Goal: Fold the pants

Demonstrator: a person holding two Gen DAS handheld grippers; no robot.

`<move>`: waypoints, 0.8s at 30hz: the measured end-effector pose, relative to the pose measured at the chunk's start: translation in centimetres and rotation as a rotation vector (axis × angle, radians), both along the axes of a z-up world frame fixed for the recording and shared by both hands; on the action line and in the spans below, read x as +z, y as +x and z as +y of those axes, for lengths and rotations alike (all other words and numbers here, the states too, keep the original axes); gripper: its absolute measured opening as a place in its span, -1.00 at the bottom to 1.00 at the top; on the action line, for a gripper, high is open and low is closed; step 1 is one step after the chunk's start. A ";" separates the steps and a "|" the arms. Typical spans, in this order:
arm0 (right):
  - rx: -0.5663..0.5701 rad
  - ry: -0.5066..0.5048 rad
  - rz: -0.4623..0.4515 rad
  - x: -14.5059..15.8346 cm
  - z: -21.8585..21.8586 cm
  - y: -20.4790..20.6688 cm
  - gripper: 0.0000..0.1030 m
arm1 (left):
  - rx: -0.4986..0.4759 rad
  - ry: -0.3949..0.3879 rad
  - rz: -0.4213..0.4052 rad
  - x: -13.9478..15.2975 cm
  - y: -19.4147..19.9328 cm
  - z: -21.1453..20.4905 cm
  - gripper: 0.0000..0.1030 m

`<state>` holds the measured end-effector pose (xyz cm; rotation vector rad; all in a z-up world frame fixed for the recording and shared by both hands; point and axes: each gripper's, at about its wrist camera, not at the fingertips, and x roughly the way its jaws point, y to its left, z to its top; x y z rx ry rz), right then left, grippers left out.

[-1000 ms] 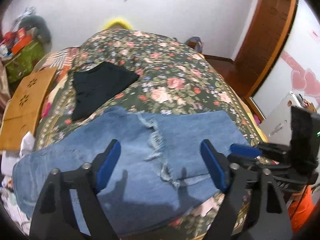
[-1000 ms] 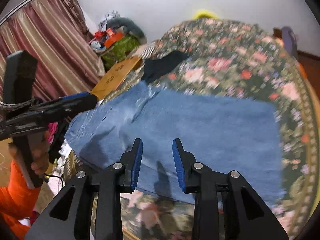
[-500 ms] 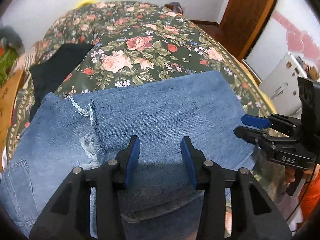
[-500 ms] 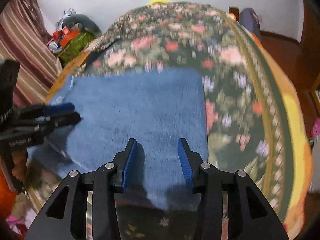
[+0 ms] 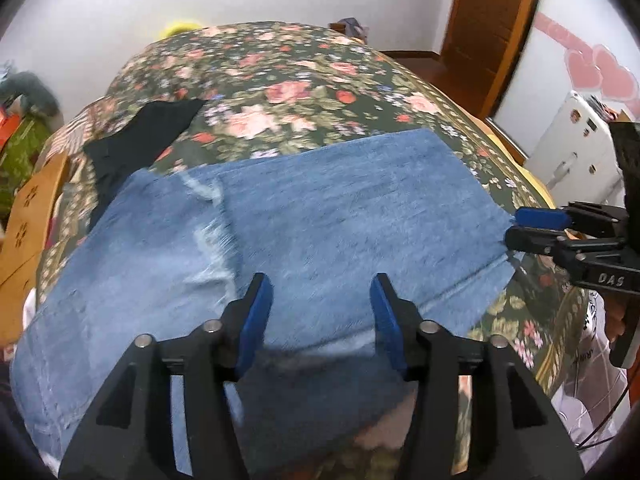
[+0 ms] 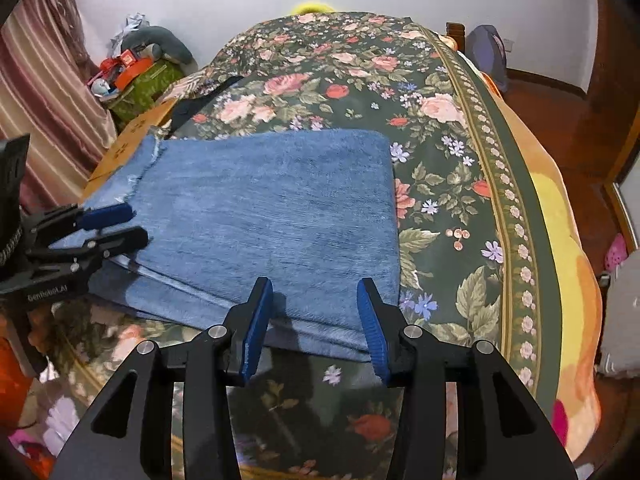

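Note:
Blue jeans [image 5: 320, 208] lie folded flat on the flowered bedspread [image 5: 288, 80], with frayed rips on the left part. My left gripper [image 5: 322, 312] hovers just over their near edge, jaws opening, with denim below the pads but not pinched. In the right wrist view the jeans [image 6: 272, 208] show as a neat rectangle. My right gripper [image 6: 314, 296] hangs over their near right edge, jaws opening, gripping nothing. Each gripper shows in the other's view: the right gripper [image 5: 532, 228] at the jeans' right corner, the left gripper [image 6: 116, 226] at their left edge.
A black garment [image 5: 136, 144] lies on the bed behind the jeans. A wooden board [image 5: 32, 216] leans at the bed's left side, by a striped curtain [image 6: 36, 92] and piled clutter [image 6: 140, 72]. A white appliance [image 5: 572, 152] and a wooden door [image 5: 492, 20] stand right.
Both grippers have dropped closer to the jeans' near edge. The left jaws narrowed, then widened again. The right jaws have spread wider. The jeans lie as before.

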<state>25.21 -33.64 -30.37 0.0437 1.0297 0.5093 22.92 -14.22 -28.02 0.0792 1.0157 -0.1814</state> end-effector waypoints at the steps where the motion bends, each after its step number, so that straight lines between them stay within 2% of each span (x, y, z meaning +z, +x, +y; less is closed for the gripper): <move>1: 0.000 0.001 -0.008 0.3 0.1 -0.2 -0.15 | 0.017 0.001 -0.008 0.3 -0.4 0.5 0.18; 5: 0.007 -0.003 -0.076 2.5 1.0 -0.9 -0.13 | 0.123 0.011 -0.053 2.2 -2.2 4.3 0.20; 8: 0.020 0.011 -0.120 4.2 2.2 -1.1 -0.08 | 0.207 -0.019 -0.082 3.7 -3.7 8.1 0.34; 10: 0.029 0.018 -0.154 5.2 3.1 -1.2 0.06 | 0.267 -0.029 -0.106 4.7 -4.6 10.5 0.41; 14: 0.064 0.039 -0.223 7.3 5.5 -1.4 0.09 | 0.393 -0.037 -0.146 6.3 -6.9 15.8 0.52; 19: 0.116 0.067 -0.265 8.6 9.1 -1.5 0.21 | 0.510 -0.038 -0.158 6.6 -9.7 21.3 0.61; 24: 0.191 0.066 -0.275 8.7 13.3 -1.6 0.22 | 0.582 -0.017 -0.134 5.2 -12.6 25.6 0.61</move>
